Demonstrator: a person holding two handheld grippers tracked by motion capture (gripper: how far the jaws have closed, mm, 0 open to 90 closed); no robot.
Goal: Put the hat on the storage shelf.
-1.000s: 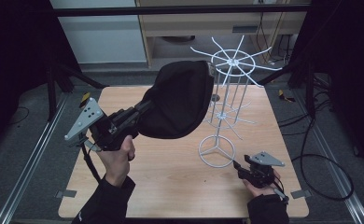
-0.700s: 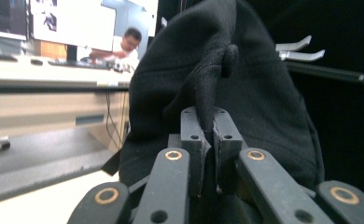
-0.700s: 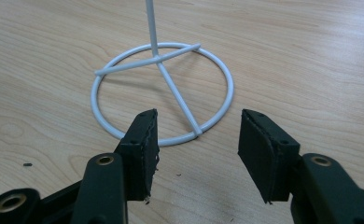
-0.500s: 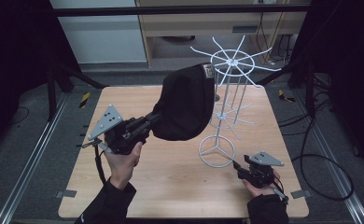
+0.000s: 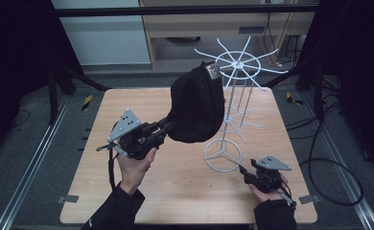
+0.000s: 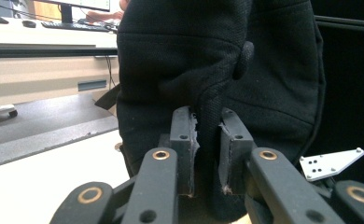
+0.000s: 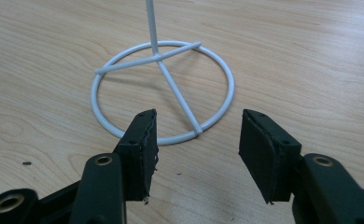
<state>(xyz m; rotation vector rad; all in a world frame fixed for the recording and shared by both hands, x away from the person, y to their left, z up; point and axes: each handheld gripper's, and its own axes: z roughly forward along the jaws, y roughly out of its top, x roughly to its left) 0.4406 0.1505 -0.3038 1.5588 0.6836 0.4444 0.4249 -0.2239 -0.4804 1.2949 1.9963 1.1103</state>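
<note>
The left tongs [image 5: 168,125] are clamped on a fold of a black cap [image 5: 197,105], and the left gripper view shows the fabric pinched tight between the two jaws, which stand nearly closed on it. The cap [image 6: 217,70] is held up in the air above the middle of the desk [image 5: 127,103], its crown just beside the upper arms of a white wire rack [image 5: 238,64]; whether cap and rack touch I cannot tell. The rack stands upright toward the desk's right edge, its ring base [image 7: 164,91] flat on the wood. The right tongs [image 7: 196,140] rest low near the desk's front right corner, jaws wide apart and empty, pointing at the near rim of the ring base without touching it.
</note>
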